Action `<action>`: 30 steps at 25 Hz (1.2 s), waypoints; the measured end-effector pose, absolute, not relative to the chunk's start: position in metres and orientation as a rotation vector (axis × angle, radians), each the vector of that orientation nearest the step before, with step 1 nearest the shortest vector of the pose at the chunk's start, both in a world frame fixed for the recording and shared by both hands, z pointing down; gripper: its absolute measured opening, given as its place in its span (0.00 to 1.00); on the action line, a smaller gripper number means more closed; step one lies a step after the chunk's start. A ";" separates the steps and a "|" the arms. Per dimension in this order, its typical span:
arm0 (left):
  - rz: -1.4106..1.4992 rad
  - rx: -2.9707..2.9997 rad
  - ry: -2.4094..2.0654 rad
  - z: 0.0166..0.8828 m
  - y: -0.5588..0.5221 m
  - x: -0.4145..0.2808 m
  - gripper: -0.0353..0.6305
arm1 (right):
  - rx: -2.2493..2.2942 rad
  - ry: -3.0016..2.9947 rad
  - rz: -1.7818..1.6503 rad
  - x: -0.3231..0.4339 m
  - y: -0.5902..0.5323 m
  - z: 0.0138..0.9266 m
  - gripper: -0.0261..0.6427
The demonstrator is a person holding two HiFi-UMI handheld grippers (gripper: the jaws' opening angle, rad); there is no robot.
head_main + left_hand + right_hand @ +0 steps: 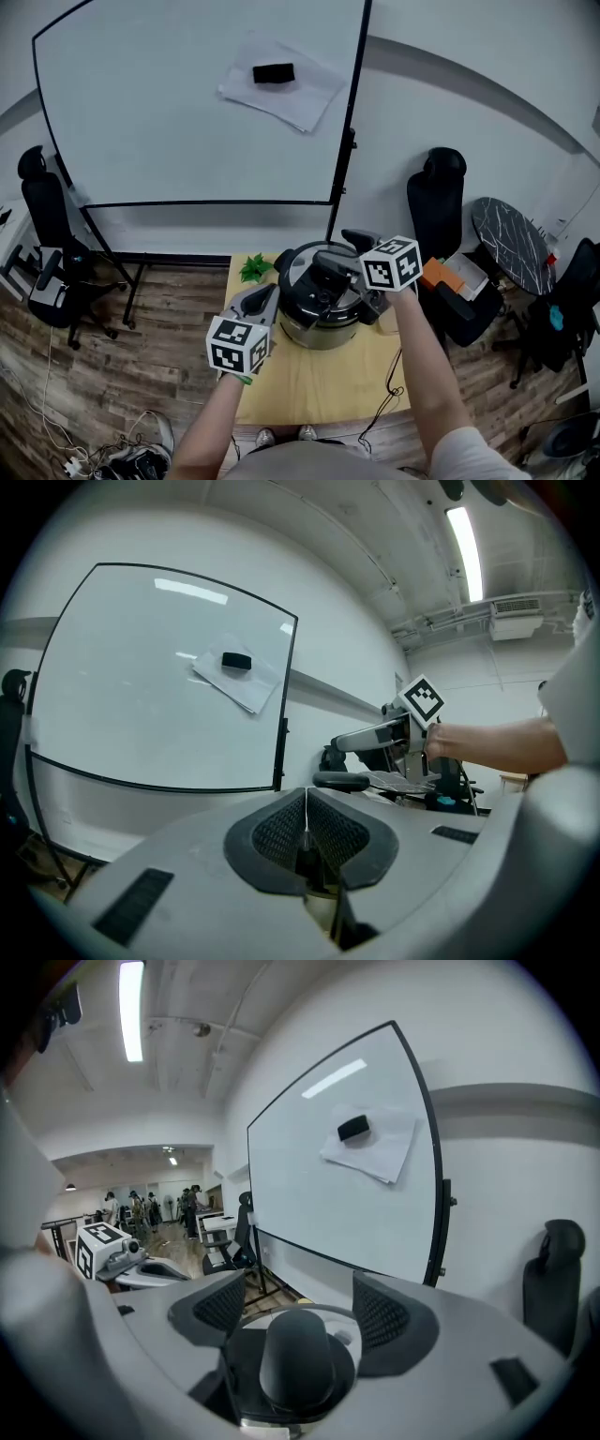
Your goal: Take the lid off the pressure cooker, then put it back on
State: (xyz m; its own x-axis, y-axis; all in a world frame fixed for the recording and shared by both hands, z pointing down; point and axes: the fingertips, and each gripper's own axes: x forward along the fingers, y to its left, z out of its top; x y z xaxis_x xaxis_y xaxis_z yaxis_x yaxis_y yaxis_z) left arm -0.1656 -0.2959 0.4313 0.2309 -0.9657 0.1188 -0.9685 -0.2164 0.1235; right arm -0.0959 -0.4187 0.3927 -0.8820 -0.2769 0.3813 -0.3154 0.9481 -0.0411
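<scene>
Right gripper view, rounded black lid knob (298, 1358)

The pressure cooker (319, 333) stands upright near the far edge of a light wooden table (319, 389), a round pot with a shiny steel body. Its black lid (300, 286) sits level on top, in place (a dark, rounded knob (298, 1358) rises from its middle, ringed by bright metal).
</scene>
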 end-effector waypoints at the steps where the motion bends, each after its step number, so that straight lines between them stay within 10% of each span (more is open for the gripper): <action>1: 0.021 2.330 -1.850 0.429 -0.296 -0.165 0.08 | 0.442 -2.744 0.131 -0.094 -0.417 0.385 0.57; 8: 0.007 2.364 -1.851 0.414 -0.299 -0.162 0.08 | 0.661 -2.806 0.023 -0.068 -0.411 0.359 0.51; 21: 0.016 2.421 -1.796 0.417 -0.304 -0.137 0.08 | 1.161 -2.740 -0.091 0.014 -0.383 0.381 0.04; 30: 0.006 2.400 -1.829 0.426 -0.299 -0.138 0.08 | 1.270 -2.701 -0.117 0.042 -0.350 0.402 0.04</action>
State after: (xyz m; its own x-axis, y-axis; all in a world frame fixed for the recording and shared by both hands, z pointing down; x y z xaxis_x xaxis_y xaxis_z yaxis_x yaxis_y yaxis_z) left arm -0.1378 -0.2988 0.4256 0.2681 -0.9602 0.0782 -0.9607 -0.2604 0.0965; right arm 0.0419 -0.3495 0.4023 -0.6288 -0.7704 0.1057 -0.7584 0.6376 0.1357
